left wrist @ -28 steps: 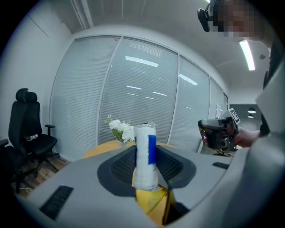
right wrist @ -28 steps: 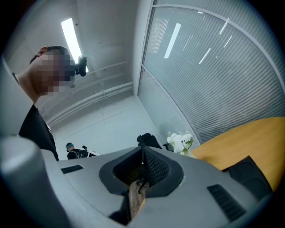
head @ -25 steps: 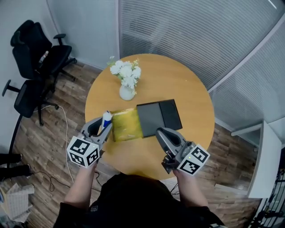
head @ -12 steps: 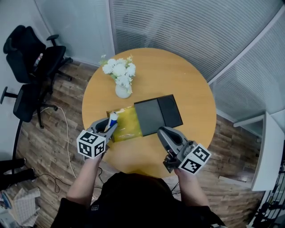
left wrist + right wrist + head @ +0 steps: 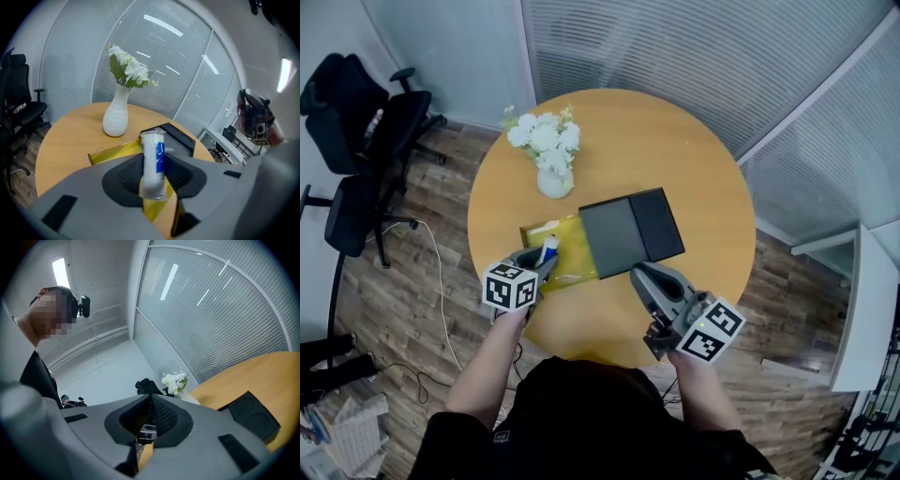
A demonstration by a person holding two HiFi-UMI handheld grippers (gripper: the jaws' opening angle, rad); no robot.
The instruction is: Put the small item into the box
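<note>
Down toward the box (image 5: 577,251) comes the left gripper (image 5: 546,265), fingers (image 5: 124,176) pinching the tube (image 5: 153,161), seemingly light and slippery, by its end; right gripper (image 5: 637,277) closed, empty.

head: overhead, steeply down | gripper views: low, close | shared: vase (image 5: 554,181)

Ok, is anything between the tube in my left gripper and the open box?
Nothing visible. The left gripper holds the tube over the open end of the yellow box; the black lid covers only the right part, and the vase stands beyond the box.
</note>
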